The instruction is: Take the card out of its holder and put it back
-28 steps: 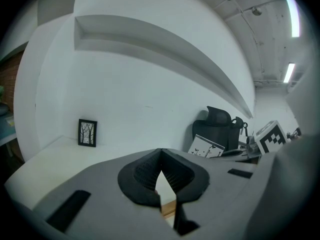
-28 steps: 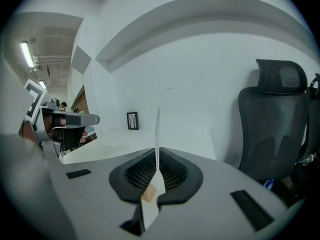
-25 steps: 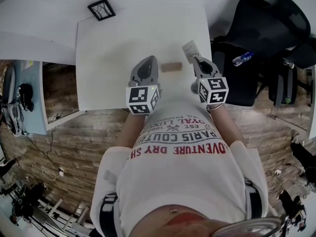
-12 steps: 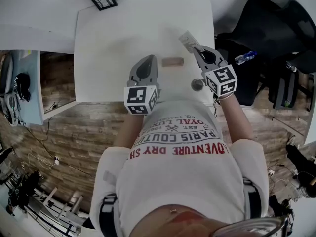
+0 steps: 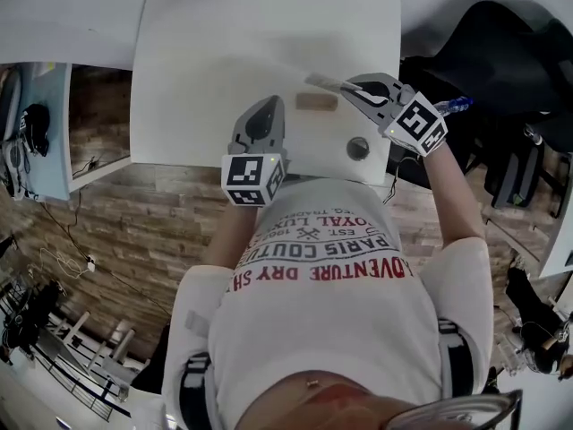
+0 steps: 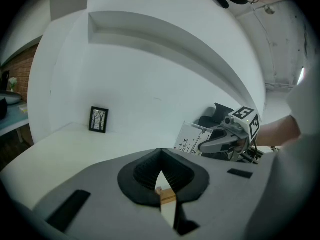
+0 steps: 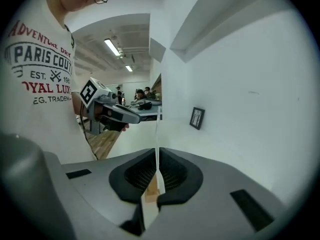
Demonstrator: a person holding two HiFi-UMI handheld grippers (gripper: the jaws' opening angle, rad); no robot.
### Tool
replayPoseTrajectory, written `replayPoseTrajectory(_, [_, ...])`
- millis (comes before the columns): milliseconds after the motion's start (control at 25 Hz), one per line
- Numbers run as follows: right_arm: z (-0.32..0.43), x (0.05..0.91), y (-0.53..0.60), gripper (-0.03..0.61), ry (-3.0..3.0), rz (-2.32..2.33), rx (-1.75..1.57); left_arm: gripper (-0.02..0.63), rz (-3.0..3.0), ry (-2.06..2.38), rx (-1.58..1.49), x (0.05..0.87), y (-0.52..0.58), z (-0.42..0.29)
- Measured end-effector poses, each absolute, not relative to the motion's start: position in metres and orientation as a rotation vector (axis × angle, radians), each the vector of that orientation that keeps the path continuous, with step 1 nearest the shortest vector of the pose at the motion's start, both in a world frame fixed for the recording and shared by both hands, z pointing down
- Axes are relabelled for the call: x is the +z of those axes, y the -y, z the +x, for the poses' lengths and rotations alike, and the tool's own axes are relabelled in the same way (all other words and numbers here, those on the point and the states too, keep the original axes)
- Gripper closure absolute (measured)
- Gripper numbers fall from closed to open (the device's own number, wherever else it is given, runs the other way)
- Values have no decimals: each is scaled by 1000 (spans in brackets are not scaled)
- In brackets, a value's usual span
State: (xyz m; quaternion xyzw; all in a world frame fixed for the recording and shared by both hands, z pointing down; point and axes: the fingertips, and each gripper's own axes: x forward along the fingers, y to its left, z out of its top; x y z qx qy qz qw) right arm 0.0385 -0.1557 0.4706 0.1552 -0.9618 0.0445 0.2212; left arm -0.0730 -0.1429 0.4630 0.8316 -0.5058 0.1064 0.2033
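**Head view.** My right gripper point(image 5: 347, 86) is clamped on the card point(image 5: 324, 81), which is out of the holder point(image 5: 315, 101). The holder lies on the table point(image 5: 206, 70) close to the near edge, toward the right corner. Its long axis runs parallel to that edge. The card hangs just to the far-edge side of the holder, with its long axis roughly along the holder's. My right forearm enters over the right edge, and the gripper points left across the surface. My left gripper point(image 5: 273, 106) points toward the far edge. Its tips are just beside the holder's left end; I cannot tell whether they touch it.

**Left gripper view.** The jaws are together with nothing between them. The holder point(image 6: 166, 196) shows low behind the tips. The card point(image 6: 192, 138) sits up and to the right, tilted.

**Right gripper view.** The jaws are closed on the card point(image 7: 157, 129), seen edge-on as a thin upright line. The holder point(image 7: 149, 191) lies directly below it. In my judgement, reinsertion calls for lowering the card straight down along this line, edge matched to the slot, with the left gripper placed to steady the holder.
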Motion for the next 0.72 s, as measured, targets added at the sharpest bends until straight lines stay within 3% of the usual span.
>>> replayPoseTrajectory(720, [23,505,143,543,2631,123,178,589,2208,1488,317,483,129,-86])
